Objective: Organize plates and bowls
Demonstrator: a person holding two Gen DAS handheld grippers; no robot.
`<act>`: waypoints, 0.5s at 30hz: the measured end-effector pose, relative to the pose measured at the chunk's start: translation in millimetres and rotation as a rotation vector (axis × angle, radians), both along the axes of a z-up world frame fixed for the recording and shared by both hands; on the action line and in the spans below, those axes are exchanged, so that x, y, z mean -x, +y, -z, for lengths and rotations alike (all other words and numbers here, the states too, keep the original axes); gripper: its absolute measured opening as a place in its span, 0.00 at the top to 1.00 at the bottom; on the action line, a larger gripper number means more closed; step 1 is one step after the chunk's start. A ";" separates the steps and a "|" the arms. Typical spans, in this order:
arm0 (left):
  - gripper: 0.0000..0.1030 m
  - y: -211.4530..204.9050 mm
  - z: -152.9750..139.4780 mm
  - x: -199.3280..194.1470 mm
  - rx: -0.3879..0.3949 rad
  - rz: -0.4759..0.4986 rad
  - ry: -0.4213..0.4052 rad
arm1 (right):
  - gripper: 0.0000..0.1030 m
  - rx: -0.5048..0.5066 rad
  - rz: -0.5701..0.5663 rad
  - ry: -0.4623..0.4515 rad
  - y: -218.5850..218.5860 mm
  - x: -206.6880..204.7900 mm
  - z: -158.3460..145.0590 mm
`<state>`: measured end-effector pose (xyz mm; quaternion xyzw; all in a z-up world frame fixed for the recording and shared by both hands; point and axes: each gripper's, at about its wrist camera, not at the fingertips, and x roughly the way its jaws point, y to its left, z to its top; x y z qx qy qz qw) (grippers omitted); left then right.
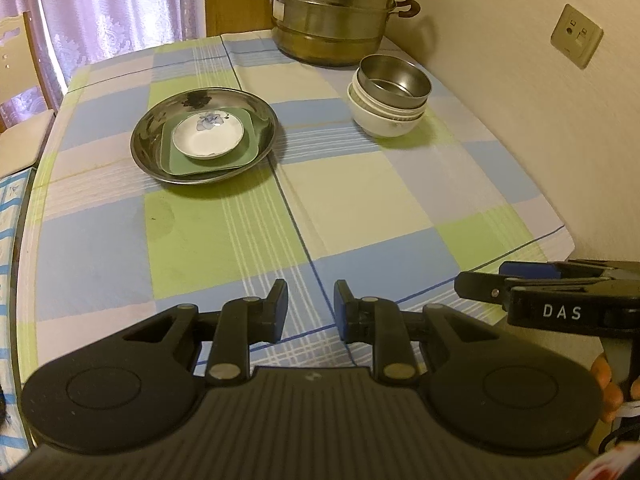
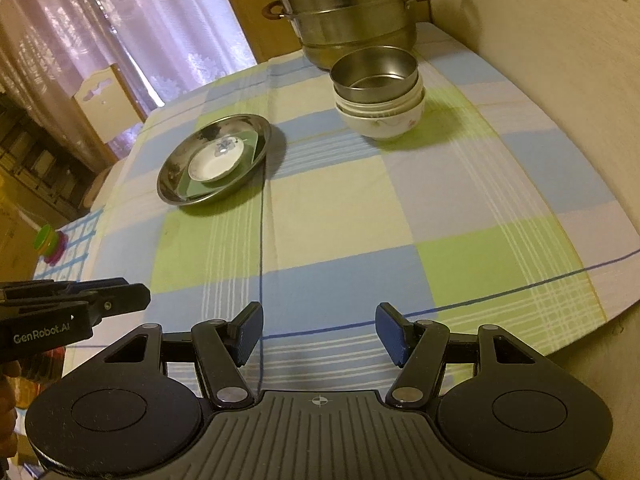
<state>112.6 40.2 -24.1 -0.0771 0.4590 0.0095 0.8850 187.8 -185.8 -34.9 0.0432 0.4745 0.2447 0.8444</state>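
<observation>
Left gripper narrowly parted, holding nothing; right gripper wider, also holding nothing. Beyond, stacked plates left, nested bowls right, on checked tablecloth.

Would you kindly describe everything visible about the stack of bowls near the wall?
The stack of bowls stands upright on the checked tablecloth, in front of the large tiered steel steamer pot. A shiny, empty steel bowl sits nested on top of white ceramic-looking bowls; the lowest white bowl has a faint floral print. How many white bowls there are is unclear. Neither gripper touches the stack.
</observation>
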 end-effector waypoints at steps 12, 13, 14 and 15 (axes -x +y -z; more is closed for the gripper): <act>0.79 25.7 1.1 -17.3 -0.022 0.048 -0.034 | 0.40 0.018 0.119 -0.042 4.6 -22.8 -1.2; 0.79 26.3 0.5 -20.8 -0.023 0.051 -0.040 | 0.40 0.019 0.132 -0.048 1.6 -27.4 -2.4; 0.79 26.3 -0.6 -25.0 -0.023 0.055 -0.048 | 0.40 0.023 0.148 -0.056 -2.0 -33.2 -4.2; 0.79 26.3 -1.3 -29.7 -0.025 0.056 -0.056 | 0.40 0.026 0.160 -0.063 -5.1 -38.8 -5.3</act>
